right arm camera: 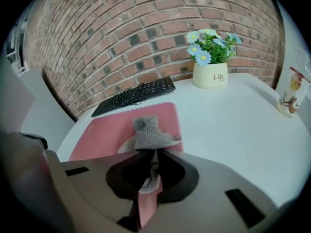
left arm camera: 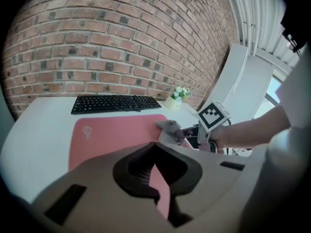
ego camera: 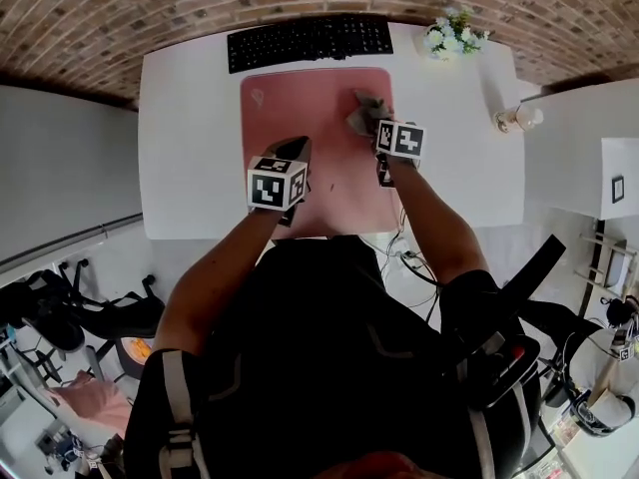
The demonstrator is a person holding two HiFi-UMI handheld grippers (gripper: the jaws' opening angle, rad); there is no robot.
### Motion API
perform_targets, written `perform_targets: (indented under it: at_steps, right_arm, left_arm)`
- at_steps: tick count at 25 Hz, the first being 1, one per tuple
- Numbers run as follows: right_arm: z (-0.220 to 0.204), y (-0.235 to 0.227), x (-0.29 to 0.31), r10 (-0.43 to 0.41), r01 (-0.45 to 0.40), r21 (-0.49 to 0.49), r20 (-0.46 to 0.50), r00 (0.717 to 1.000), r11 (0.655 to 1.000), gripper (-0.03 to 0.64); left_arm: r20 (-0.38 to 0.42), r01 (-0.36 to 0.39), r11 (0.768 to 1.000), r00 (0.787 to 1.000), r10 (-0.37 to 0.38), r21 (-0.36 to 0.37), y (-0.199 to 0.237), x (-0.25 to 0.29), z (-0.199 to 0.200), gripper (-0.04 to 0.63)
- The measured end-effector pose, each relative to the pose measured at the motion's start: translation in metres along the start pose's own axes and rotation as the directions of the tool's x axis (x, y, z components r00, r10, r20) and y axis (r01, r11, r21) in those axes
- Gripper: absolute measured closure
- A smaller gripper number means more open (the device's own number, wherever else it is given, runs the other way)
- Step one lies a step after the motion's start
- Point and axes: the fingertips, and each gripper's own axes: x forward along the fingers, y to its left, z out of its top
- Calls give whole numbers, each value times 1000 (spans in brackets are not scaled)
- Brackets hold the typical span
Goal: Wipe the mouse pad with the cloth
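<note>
Grey cloth (crumpled) on pink mouse pad.

The flower pot reads "Life"; the mouse pad bears a logo.

Person in a black top with grey shoulder straps; pale beige left gripper and right gripper, dark fingers, a black-and-white marker cube behind each set of fingers.

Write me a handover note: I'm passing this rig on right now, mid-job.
Right claw: shut on the grey knitted cloth, which rests on the pink rectangular mouse pad near its right edge.
Left claw: shut, empty, over the pad's near part.
Done: cloth gripped and on the pad; wiped area can't be judged.
Left: sweep the cloth across the pad.
</note>
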Motion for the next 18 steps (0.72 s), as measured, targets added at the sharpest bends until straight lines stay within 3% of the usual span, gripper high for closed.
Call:
perform_targets:
  at_steps: [5, 8, 13, 18]
  right_arm:
    - [12, -34, -20, -93, 94, -50, 29, 995, 994, 580]
    - [29, -25, -31, -77, 82, -64, 65, 995, 995, 580]
    - [61, 56, -32, 81, -66, -141, 104, 991, 988, 580]
    - [69, 152, -8, 244, -225, -225, 59, 968, 948, 580]
  left_arm:
    - [10, 11, 1000, 1000, -11, 1, -6, 2, 3, 596]
    - [25, -5, 1000, 1000, 5, -11, 0, -3, 3, 596]
    - [51, -49, 997, 997, 52, -58, 21, -16, 4, 595]
    - [80, -131, 982, 987, 142, -133, 57, -38, 2, 597]
